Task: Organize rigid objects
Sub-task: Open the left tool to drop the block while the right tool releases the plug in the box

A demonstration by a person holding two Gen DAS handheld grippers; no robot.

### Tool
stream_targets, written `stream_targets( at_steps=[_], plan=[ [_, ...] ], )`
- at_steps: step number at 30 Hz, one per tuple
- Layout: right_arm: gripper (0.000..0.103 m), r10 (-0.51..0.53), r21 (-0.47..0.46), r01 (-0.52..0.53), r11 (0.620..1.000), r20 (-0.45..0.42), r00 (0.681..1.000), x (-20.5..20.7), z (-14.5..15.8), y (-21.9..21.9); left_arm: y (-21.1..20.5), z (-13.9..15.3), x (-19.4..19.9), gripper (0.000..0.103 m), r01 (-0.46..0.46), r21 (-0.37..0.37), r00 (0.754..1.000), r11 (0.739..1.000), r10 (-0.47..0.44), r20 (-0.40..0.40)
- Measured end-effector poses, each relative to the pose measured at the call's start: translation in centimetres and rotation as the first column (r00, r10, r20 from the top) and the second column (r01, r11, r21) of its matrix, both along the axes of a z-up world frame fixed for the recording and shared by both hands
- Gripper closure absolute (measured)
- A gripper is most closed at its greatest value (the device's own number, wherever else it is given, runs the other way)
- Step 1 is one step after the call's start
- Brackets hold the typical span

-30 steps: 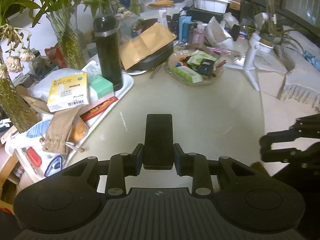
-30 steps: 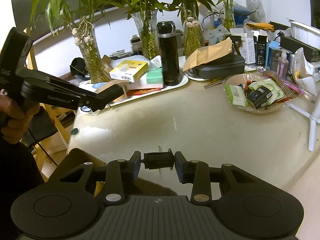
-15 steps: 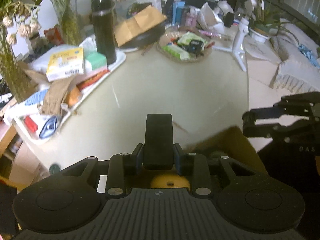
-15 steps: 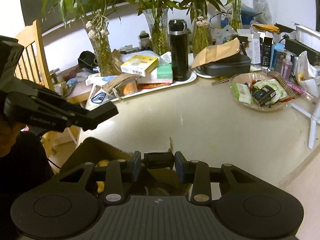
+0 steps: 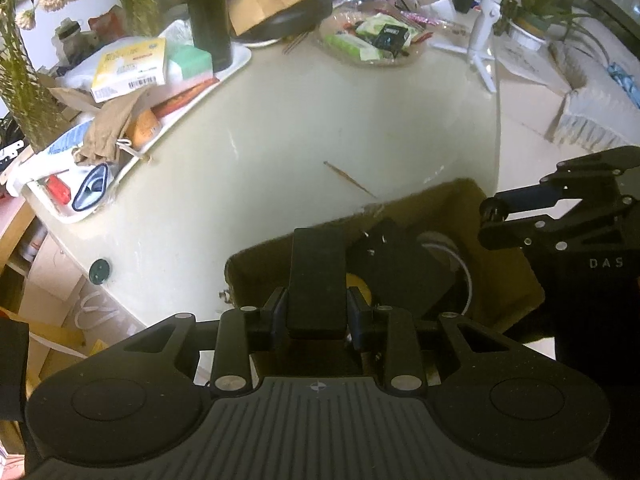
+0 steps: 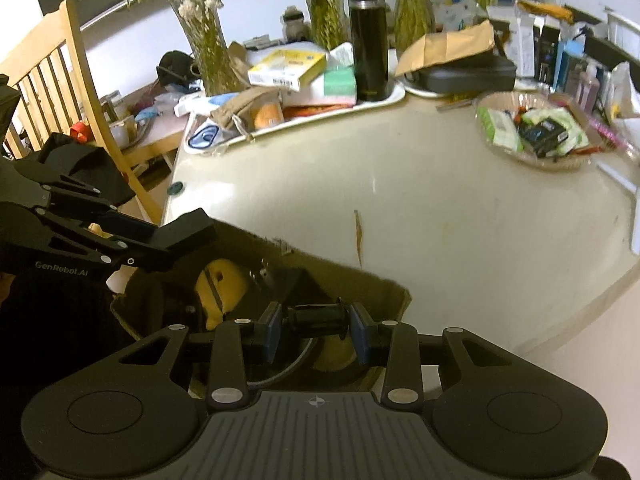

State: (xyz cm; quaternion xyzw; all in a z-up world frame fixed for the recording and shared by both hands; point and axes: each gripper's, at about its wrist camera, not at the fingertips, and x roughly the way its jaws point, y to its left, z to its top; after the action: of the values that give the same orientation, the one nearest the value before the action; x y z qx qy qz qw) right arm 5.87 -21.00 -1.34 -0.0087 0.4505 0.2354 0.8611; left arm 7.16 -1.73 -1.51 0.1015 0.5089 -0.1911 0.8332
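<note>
The left gripper (image 5: 316,316) clamps a flat black block (image 5: 316,276), the right gripper (image 6: 316,330) a black spool (image 6: 318,316) — both over the cardboard box (image 5: 460,200), holding black and yellow items, at the table's (image 5: 280,140) 6 o'clock edge.

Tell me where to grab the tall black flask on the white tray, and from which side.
Take the black flask around its straight middle body, coming in level from the open table side. It stands upright on the white tray, with boxes at its left and vases behind, so the front is the freest approach. Its lid looks narrower and less secure.
</note>
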Motion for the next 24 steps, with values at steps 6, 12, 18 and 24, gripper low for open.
stream_targets(
  at_steps=[6, 12, 18, 24],
  plan=[
    [0.064, 0.011, -0.001, -0.011, 1.000, -0.016, 1.000, -0.04, -0.17, 0.17, -0.21, -0.07, -0.13, 0.072, 0.004, -0.002, 1.000, 1.000, -0.004, -0.005],
    [0.064, 0.010, 0.008, -0.010, 1.000, -0.017, 1.000, 0.12, -0.04, 0.18, -0.49, -0.10, -0.13, 0.072, 0.010, -0.002, 1.000, 1.000, -0.010, -0.010],
    [0.063, 0.022, 0.007, -0.022, 1.000, 0.006, 1.000, 0.21, 0.21, 0.37, -0.78, -0.17, -0.01, 0.072, 0.008, 0.014, 1.000, 1.000, -0.008, 0.001],
    [0.007, 0.032, -0.016, -0.031, 0.999, 0.038, 0.999, 0.37, 0.45, 0.87, -0.76, -0.11, 0.06, 0.033, 0.005, 0.001, 1.000, 1.000, -0.005, 0.010]
  ],
)
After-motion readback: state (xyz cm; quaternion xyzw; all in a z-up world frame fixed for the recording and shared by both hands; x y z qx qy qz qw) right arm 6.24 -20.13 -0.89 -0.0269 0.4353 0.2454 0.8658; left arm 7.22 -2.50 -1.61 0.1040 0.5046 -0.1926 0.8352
